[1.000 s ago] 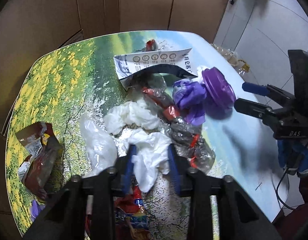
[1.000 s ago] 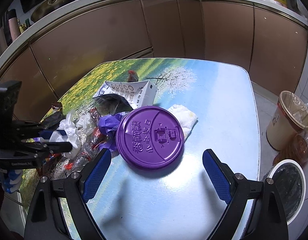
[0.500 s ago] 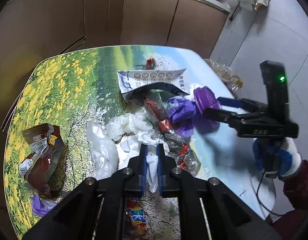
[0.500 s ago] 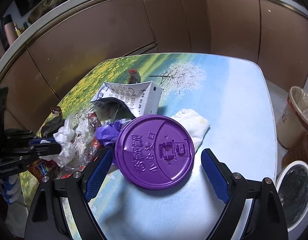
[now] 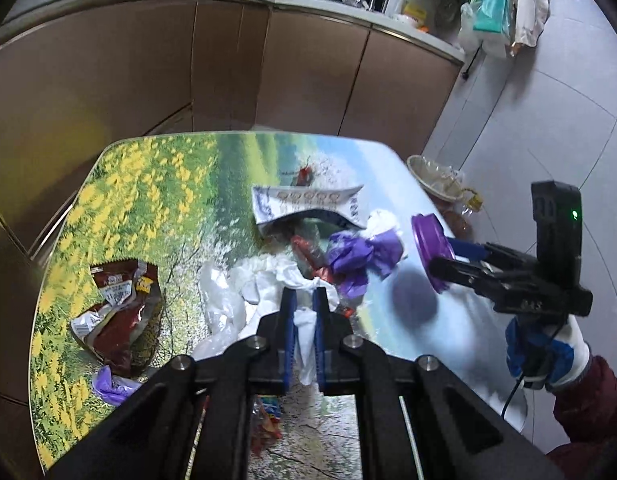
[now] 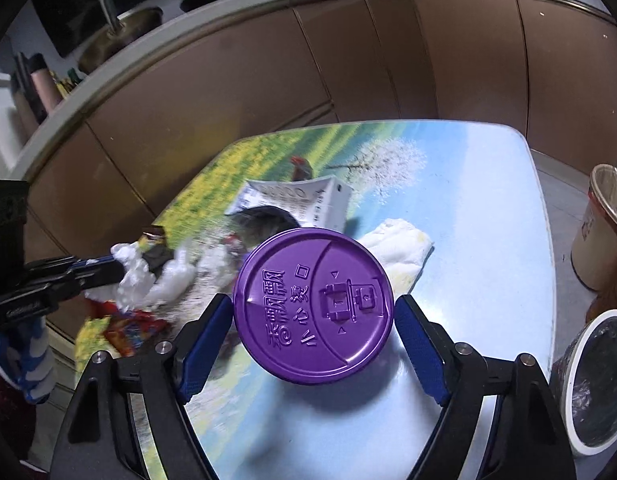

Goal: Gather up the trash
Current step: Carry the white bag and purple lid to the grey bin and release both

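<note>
My right gripper [image 6: 313, 314] is clamped on the purple lid [image 6: 313, 306], one blue pad on each side of its rim. The lid is lifted off the table [image 6: 488, 208], tilted, with its embossed face toward the camera. From the left wrist view the same lid [image 5: 428, 252] shows edge-on at the tips of the right gripper [image 5: 440, 256], above its own dark shadow on the tabletop.

My left gripper [image 5: 304, 300] is pinched tight on a white tissue [image 5: 304, 324]; the tissue runs up between the two blue pads and bunches out past the tips. In the right wrist view the left gripper [image 6: 108, 266] holds that white wad [image 6: 134, 272] at the table's left edge. Whether the tissue is fully off the table I can't tell, the frame is blurred there.

The rest of the trash is on the table ahead of the left gripper: a purple glove [image 5: 360, 258] just beyond the tips to the right, a torn carton [image 5: 304, 204] behind it, and a red wrapper [image 5: 308, 250] between carton and tissue. A clear bag [image 5: 220, 304] lies left of the pads. A brown snack bag [image 5: 120, 312] sits well apart to the left, and a small purple scrap [image 5: 108, 386] lies near it. A folded white cloth [image 6: 400, 246] lies right behind the lid.

On the floor to the right stand a paper cup [image 6: 600, 232] and a white bin [image 6: 596, 380].
</note>
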`<action>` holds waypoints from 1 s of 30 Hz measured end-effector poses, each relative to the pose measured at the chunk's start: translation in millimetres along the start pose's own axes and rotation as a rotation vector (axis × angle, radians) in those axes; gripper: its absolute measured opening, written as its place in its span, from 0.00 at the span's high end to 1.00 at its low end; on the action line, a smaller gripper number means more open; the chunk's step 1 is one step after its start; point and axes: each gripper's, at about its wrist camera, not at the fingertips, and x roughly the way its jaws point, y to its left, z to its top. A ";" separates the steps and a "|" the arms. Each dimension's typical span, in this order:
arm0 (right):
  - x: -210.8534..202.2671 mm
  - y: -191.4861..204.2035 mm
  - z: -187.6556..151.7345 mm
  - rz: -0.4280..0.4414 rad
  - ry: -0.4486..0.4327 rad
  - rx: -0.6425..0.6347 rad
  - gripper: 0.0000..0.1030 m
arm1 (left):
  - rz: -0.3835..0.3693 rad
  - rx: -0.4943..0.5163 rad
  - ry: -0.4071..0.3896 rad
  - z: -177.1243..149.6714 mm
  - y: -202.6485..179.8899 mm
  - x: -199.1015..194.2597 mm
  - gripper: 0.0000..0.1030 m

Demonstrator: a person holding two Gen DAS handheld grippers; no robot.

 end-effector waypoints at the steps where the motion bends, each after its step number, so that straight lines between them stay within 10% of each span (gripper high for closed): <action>1: -9.9 -0.7 -1.4 0.013 -0.017 0.011 0.21 | -0.004 0.004 -0.004 1.2 -3.3 -2.0 0.93; 13: -132.9 -87.5 -31.9 -0.225 -0.201 0.153 0.28 | -0.190 0.176 0.001 52.6 -146.3 37.8 0.93; 22: -168.8 -218.9 -68.9 -0.490 -0.213 0.351 0.28 | -0.395 0.331 0.107 88.1 -321.5 154.6 0.93; 30: -157.8 -310.0 -89.5 -0.591 -0.153 0.466 0.23 | -0.405 0.348 0.215 94.1 -399.9 252.2 0.91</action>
